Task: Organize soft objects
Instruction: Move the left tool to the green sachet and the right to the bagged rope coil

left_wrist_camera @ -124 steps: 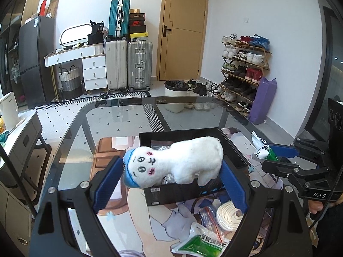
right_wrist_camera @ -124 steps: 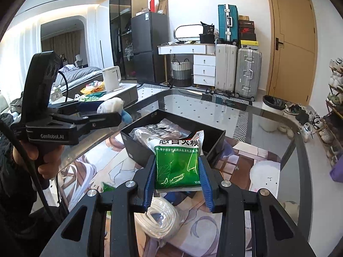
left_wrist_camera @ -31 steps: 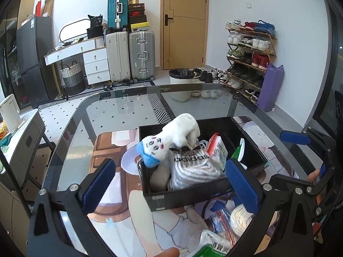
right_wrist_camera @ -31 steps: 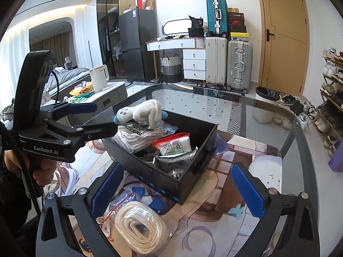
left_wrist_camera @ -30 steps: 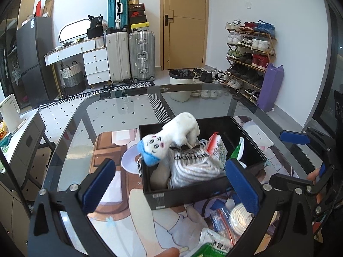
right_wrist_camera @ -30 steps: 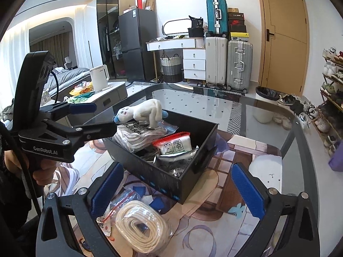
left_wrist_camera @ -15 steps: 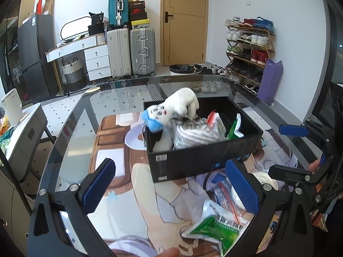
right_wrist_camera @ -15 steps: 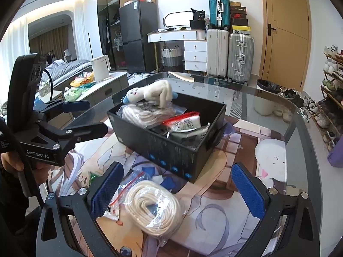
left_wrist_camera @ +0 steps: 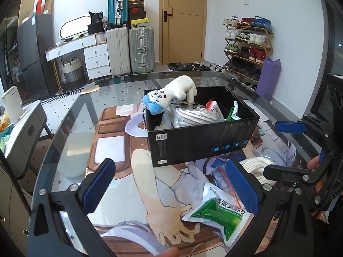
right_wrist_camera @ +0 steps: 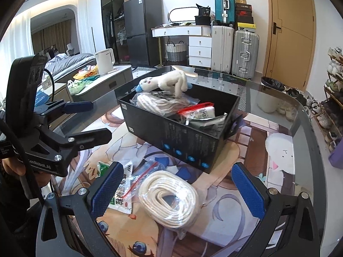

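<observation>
A black box (left_wrist_camera: 205, 143) (right_wrist_camera: 171, 137) stands on the glass table. A white plush with a blue cap (left_wrist_camera: 169, 96) (right_wrist_camera: 165, 81) lies on top of bagged items in it. A green packet (left_wrist_camera: 216, 214), a clear zip bag (left_wrist_camera: 223, 180) and a bagged white rope coil (right_wrist_camera: 169, 194) lie on the table in front of the box. My left gripper (left_wrist_camera: 171, 188) is open and empty, low over the table near the green packet. My right gripper (right_wrist_camera: 178, 188) is open and empty, its jaws either side of the rope coil.
The table (left_wrist_camera: 70, 132) carries a printed mat and ends in a curved glass edge. The other hand-held gripper shows at the right of the left view (left_wrist_camera: 300, 150) and the left of the right view (right_wrist_camera: 53, 132). Suitcases, a door and a shoe rack stand beyond.
Both grippers have let go of the plush and the green packet, which now lie in the box. Both have drawn back and lowered toward the table in front of the box.
</observation>
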